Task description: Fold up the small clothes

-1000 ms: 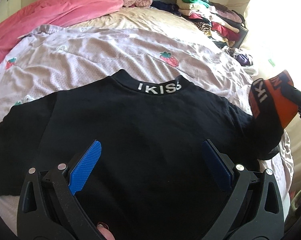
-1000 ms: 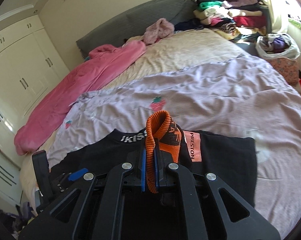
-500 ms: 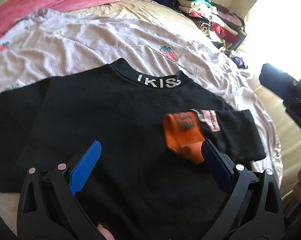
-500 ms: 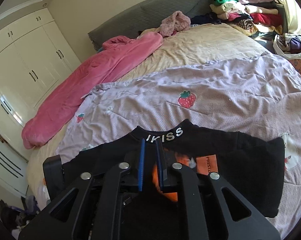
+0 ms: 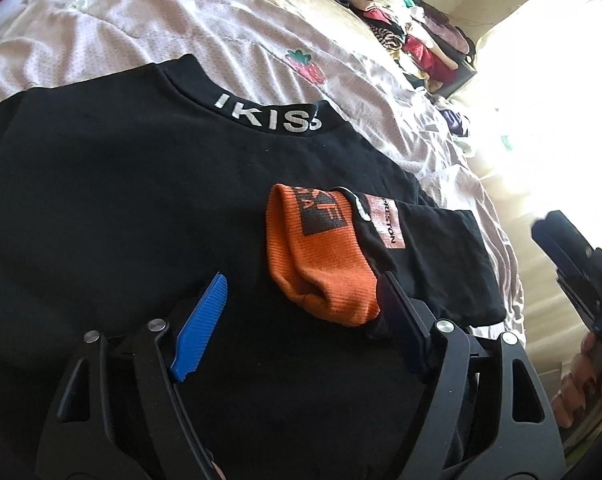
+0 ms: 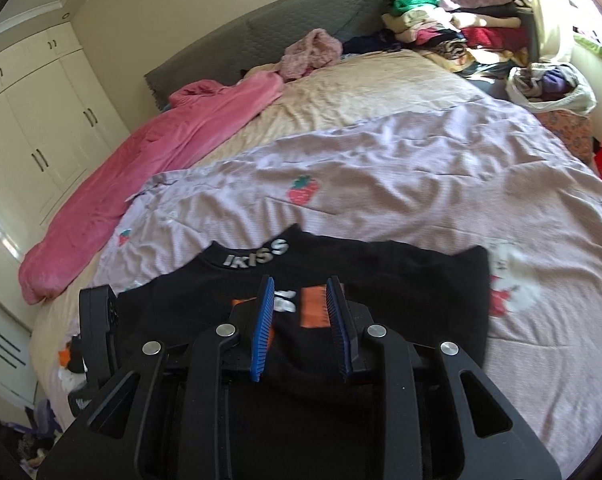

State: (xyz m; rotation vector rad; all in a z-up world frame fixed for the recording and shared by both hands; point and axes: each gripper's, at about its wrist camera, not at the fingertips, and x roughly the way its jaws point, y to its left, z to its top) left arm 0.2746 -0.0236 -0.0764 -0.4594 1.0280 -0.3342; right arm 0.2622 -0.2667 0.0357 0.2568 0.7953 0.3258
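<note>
- we see a black cotton sweatshirt [image 5: 133, 208] with white "ikiss" lettering on its collar, lying flat on a lilac bedsheet [image 5: 149, 36] printed with red strawberries, collar pointing away from us.
- its one sleeve is folded inward over the chest, so that the ribbed orange knit cuff [image 5: 321, 256] with a black printed patch rests on the black body of the garment; a small pink label sits on the sleeve just beside the cuff.
- our left gripper [image 5: 301, 312] hovers low over the lower part of the sweatshirt, its jaws spread wide apart with nothing between them; one blue ribbed pad [image 5: 199, 328] is bright, the other lies in shadow just beside the orange cuff, and we cannot tell whether it touches it.
- our right gripper [image 6: 301, 328] sits above the folded sleeve, its jaws parted and holding nothing; between the two blue pads we see black fabric and bits of orange.
- from the left wrist view the right gripper shows as a dark shape at the right edge, well apart from the sweatshirt.
- further up the bed lies a rumpled pink fleece blanket [image 6: 149, 164] along the left side, a beige cover [image 6: 361, 84] beyond the lilac sheet, and a stack of folded mixed-colour clothes [image 6: 461, 28] near the grey headboard [image 6: 269, 28].
- a cream wardrobe with dark handles [image 6: 41, 128] stands beside the bed.
</note>
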